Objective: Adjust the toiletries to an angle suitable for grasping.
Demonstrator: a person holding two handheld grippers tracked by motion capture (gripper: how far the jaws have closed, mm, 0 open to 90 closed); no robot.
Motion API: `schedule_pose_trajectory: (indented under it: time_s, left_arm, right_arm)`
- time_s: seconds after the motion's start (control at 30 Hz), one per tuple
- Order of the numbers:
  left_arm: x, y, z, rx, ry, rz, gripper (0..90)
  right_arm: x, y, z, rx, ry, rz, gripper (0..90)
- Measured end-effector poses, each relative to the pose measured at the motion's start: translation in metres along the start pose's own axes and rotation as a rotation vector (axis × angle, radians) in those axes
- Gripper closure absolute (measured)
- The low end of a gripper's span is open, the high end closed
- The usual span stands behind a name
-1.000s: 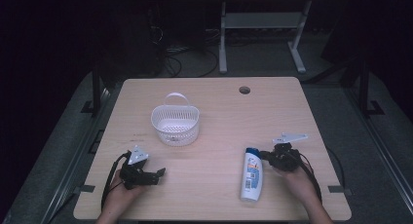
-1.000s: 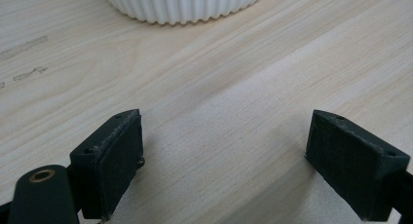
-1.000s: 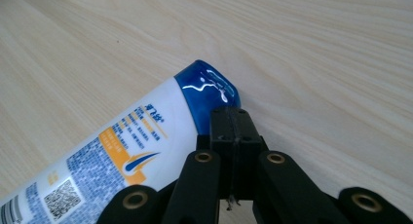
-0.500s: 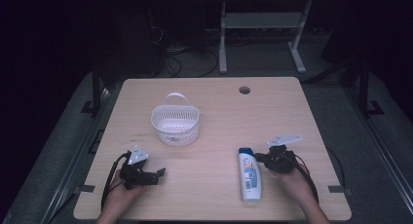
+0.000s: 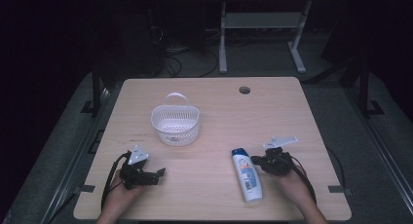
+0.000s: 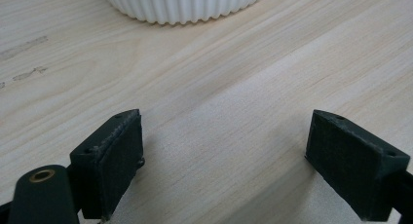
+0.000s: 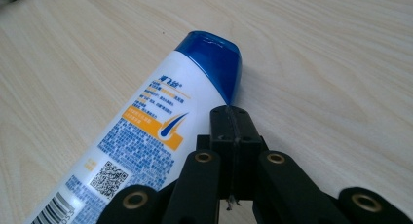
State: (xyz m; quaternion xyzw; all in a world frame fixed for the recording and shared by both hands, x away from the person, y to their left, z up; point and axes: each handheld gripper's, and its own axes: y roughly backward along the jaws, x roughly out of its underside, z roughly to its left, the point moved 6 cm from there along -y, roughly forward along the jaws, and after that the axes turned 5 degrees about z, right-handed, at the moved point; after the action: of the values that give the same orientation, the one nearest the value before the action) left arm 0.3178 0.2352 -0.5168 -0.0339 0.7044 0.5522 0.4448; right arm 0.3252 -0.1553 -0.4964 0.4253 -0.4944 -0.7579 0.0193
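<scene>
Lab: bare table (image 5: 214, 107), floor cables (image 5: 185, 58)

Basket (image 6: 185, 5) in the left gripper view: cut by the top edge of the frame, ribbed lower wall alone in frame; rim, handle and inside out of frame. Shampoo bottle (image 7: 146, 136) in the right gripper view: runs off the lower left corner, base out of frame; barcode cut at the bottom edge; small print on the label too fine to read. Its right flank sits behind the closed jaws of the right gripper (image 7: 233, 129), so contact there cannot be told. High view: both forearms cut by the bottom edge; bottle label too small to read.
</scene>
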Motion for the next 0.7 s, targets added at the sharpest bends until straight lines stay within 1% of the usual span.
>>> schedule_pose_trajectory:
  time_s: [0.7]
  left_arm:
    - [0.0, 0.0, 0.0, 0.0, 0.0, 0.0, 13.2]
  right_arm:
    - [-0.002, -0.004, 0.017, -0.054, 0.051, 0.004, 89.5]
